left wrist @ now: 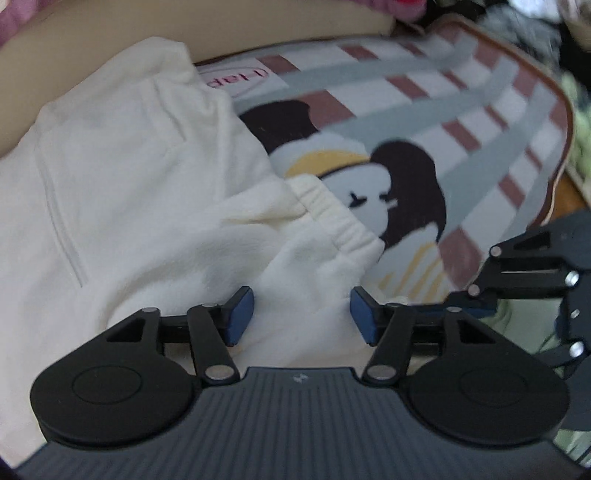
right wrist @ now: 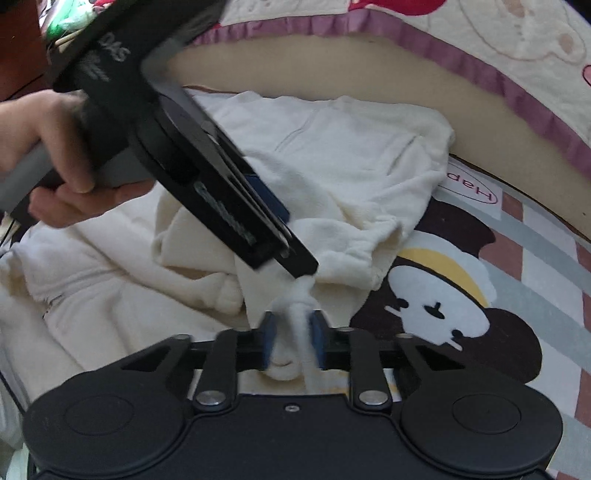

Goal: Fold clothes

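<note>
A cream fleece garment lies crumpled across a cartoon-printed mat. Its elastic cuff points toward the mat's middle. My left gripper is open, its blue pads wide apart over a fold of the garment without pressing on it. In the right wrist view the garment spreads from the left edge to the mat. My right gripper is shut on a thin pinched ridge of white cloth. The left gripper slants down onto the cloth just beyond it, held by a person's hand.
A beige cushion edge curves behind the garment, with a pink-trimmed printed blanket above it. The right gripper's black linkage sits at the right edge of the left wrist view. Dark clutter lies past the mat's far corner.
</note>
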The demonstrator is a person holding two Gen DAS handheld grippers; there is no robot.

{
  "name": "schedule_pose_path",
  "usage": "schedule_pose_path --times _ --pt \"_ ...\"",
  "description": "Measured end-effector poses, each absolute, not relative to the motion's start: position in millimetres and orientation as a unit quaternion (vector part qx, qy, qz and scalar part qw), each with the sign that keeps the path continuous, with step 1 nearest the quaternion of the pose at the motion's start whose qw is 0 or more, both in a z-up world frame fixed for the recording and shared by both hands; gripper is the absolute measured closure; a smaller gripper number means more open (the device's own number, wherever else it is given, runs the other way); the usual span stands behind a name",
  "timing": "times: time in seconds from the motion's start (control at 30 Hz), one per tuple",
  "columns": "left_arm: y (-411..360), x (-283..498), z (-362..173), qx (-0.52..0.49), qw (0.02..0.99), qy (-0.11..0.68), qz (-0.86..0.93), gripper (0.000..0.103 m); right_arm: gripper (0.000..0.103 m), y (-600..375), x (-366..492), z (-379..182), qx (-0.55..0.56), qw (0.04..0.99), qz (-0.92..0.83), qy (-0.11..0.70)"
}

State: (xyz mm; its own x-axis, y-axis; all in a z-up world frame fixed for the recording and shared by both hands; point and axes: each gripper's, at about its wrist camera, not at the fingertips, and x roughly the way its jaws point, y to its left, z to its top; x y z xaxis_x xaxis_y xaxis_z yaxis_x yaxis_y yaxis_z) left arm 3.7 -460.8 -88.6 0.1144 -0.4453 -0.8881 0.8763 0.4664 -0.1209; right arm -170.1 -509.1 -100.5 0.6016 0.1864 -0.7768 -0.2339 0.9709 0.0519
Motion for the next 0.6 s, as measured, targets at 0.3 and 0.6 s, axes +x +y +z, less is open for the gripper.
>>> schedule_pose_path --times 0.3,0.6 --pt "-456 4 -92 0.21 0.742 0.464 -0.436 0.093 0.092 -516 -181 -98 0.007 0.896 0.124 0.427" --pt "-336 -19 -9 0.043 0.877 0.348 -0.329 0.093 0.094 -527 -186 -97 0.005 0.897 0.099 0.431"
